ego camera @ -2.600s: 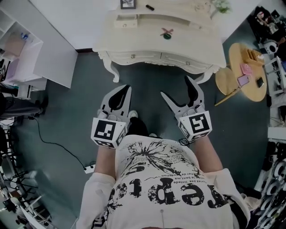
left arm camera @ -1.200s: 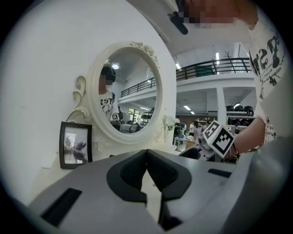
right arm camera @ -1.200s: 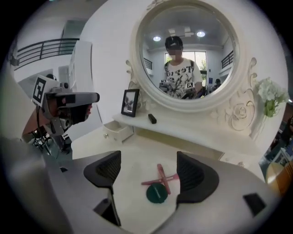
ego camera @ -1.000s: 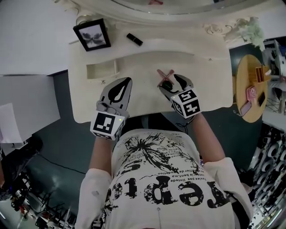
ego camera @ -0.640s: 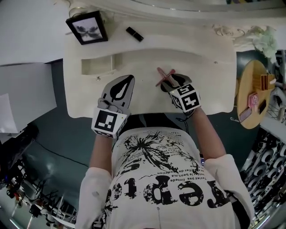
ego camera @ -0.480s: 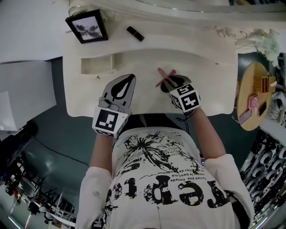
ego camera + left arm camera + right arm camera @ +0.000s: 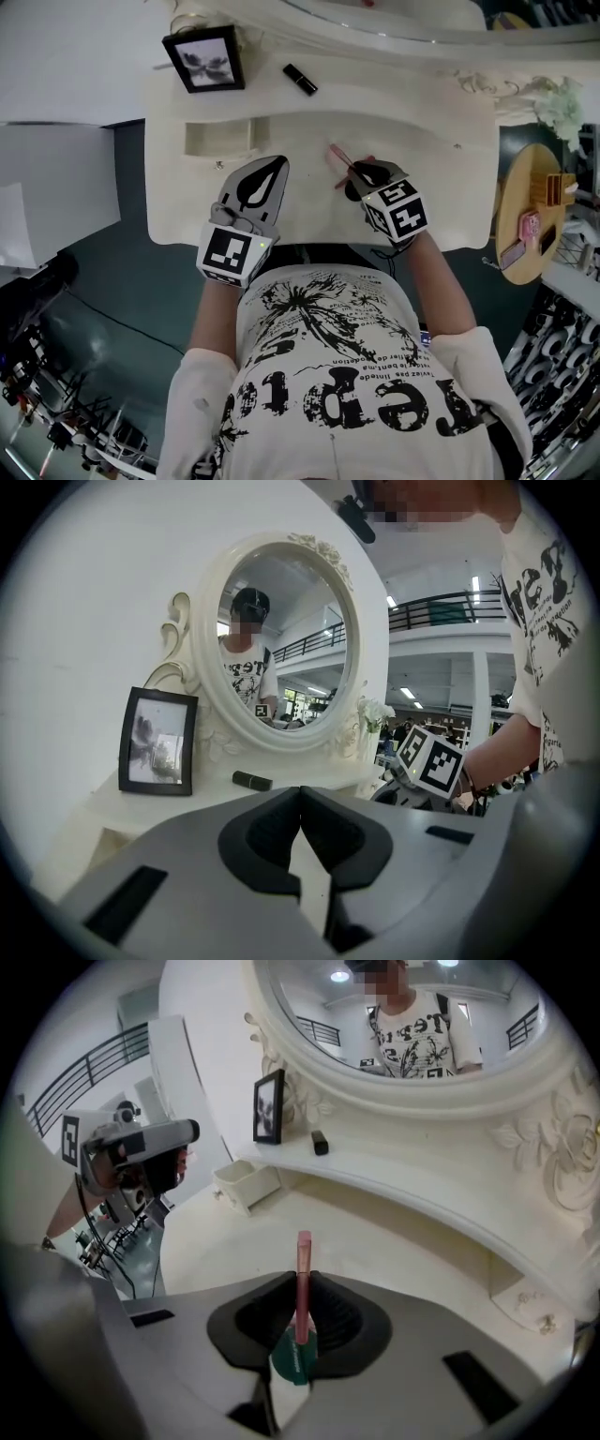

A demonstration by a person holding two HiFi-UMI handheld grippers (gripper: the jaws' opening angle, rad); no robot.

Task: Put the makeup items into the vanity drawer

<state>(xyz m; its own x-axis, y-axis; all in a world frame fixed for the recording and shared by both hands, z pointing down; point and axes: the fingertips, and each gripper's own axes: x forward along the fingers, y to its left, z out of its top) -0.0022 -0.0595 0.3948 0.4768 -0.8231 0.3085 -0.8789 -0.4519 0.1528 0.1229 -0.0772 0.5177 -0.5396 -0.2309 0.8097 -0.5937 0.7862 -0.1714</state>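
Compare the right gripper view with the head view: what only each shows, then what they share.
Only the right gripper view: the person's reflection in the oval cream-framed mirror, and a green piece showing in the gap of the right claw. Only the head view: the round wooden side table. Both: the black picture frame, black tube, open cream drawer, and the slim pink stick between the closing claw.

Bare vanity top (image 7: 441,187) beside open small drawer (image 7: 220,138), picture frame (image 7: 204,58) and black lipstick (image 7: 300,79) on ledge behind
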